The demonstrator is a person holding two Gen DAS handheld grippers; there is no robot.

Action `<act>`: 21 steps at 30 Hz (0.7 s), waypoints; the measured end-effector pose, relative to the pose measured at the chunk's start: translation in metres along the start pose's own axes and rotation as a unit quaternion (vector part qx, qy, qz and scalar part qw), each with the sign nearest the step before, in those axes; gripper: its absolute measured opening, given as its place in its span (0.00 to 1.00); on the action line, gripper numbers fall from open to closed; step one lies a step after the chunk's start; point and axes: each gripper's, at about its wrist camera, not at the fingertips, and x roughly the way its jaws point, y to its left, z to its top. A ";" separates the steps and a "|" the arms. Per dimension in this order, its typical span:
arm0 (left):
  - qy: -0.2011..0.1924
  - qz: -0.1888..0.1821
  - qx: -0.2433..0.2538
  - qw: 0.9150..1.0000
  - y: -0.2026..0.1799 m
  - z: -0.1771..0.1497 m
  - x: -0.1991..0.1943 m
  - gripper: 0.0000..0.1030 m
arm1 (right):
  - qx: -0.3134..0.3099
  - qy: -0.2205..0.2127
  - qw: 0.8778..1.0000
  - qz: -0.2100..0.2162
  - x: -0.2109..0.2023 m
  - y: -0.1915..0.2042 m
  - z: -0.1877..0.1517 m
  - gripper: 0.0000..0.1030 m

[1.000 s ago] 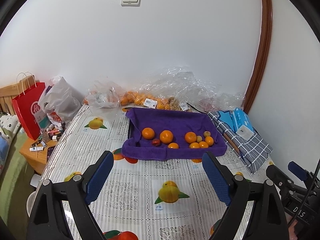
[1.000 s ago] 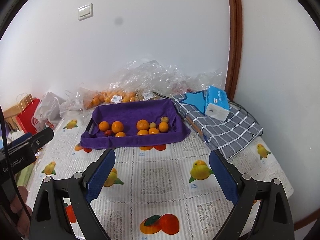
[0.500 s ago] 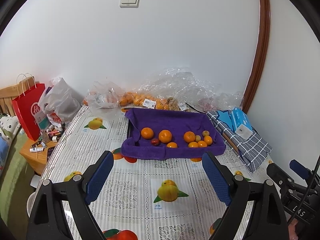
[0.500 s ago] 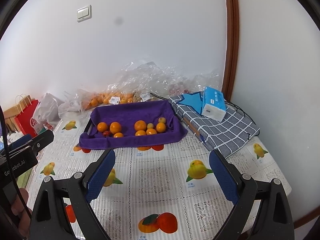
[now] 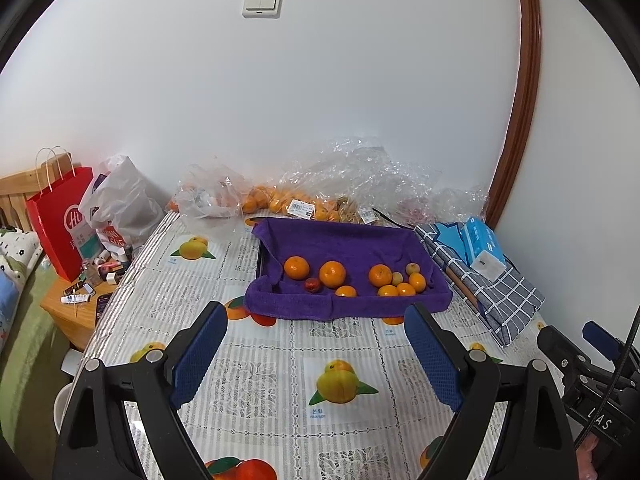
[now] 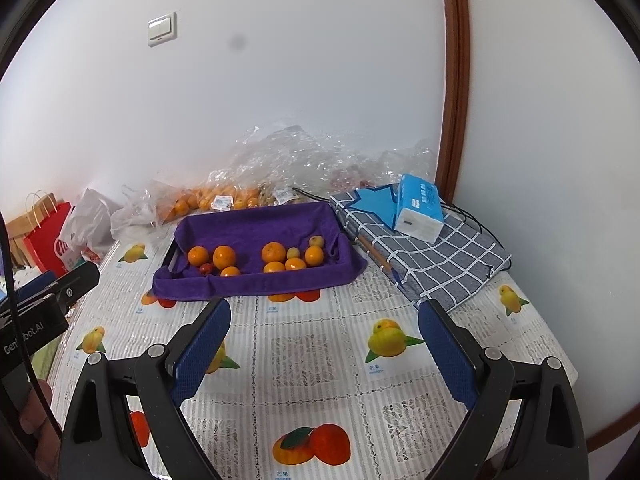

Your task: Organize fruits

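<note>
A tray lined with a purple towel (image 5: 344, 236) (image 6: 256, 224) sits mid-table. In it lie several oranges (image 5: 332, 274) (image 6: 224, 257), a small red fruit (image 5: 312, 285) (image 6: 206, 268) and two small yellow-green fruits (image 5: 412, 268) (image 6: 316, 241). My left gripper (image 5: 316, 356) hovers over the tablecloth in front of the tray, open, nothing between its blue pads. My right gripper (image 6: 324, 354) is likewise open and empty, short of the tray's front edge.
Clear plastic bags of oranges (image 5: 288, 204) (image 6: 208, 200) line the wall behind the tray. A checked cloth (image 6: 432, 256) with a blue tissue pack (image 6: 418, 212) lies right. A red paper bag (image 5: 60, 220) and a cluttered side table (image 5: 80, 304) stand left. The fruit-print tablecloth (image 5: 340, 380) covers the table.
Both views have tilted very slightly, so the tray sits a little higher in the picture. Both grippers stay wide open and nothing has been touched.
</note>
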 end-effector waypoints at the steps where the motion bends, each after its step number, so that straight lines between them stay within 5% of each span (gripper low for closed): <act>1: 0.000 0.000 -0.001 1.000 0.000 0.000 0.000 0.87 | -0.001 -0.001 1.000 -0.001 -0.001 0.000 0.000 0.91; 21: -0.003 0.004 -0.001 1.000 0.001 0.002 -0.003 0.87 | -0.005 -0.002 1.000 -0.004 -0.003 0.003 -0.001 0.91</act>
